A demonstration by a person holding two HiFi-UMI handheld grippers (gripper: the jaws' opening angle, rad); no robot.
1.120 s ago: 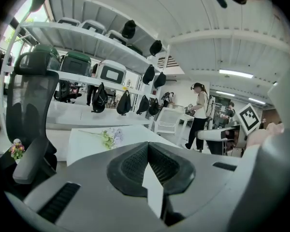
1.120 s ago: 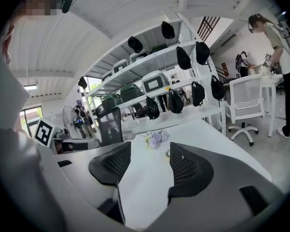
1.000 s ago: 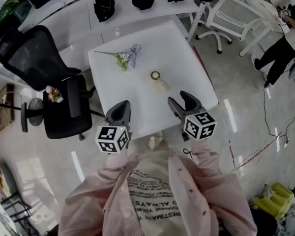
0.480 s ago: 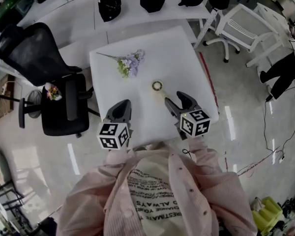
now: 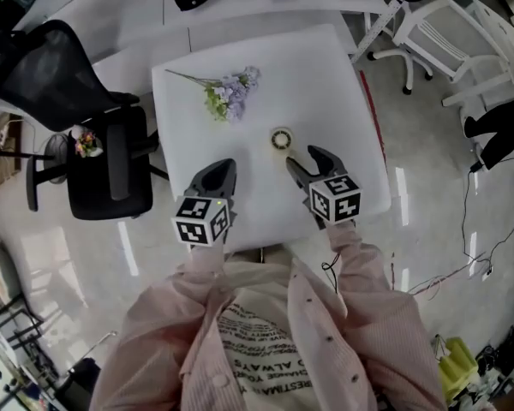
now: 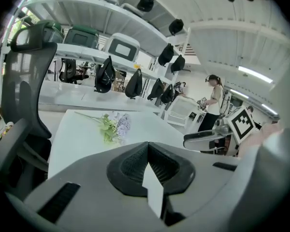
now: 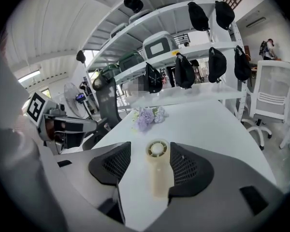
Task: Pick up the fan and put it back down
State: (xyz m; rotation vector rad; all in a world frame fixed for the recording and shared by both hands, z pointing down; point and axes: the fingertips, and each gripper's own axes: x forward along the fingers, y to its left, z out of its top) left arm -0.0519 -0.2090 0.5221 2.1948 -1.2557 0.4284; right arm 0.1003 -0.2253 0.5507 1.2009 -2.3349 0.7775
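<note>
- Fan: cream, laid flat on white tabletop, just right of centre. Round head is turned toward far edge, handle toward near edge.
- R gripper: fingers are spread apart and set either side of the fan, low over the tabletop. Nothing is clamped. Contact btw. fingers & fan can't be told.
- L gripper: fingers are pressed together tip to tip, w/ nothing btw. them. It is held over the near-left part of the tabletop, apart from the fan.
- Flowers: small lilac & green bunch, laid toward far-left corner, thin stem pointed at left edge, well apart from fan & both grippers.
- Black office chair is seen beside the left edge of the tabletop.
- White chair is seen off the far-right corner.
- Dark bags are hung along white shelving beyond the far edge.
</note>
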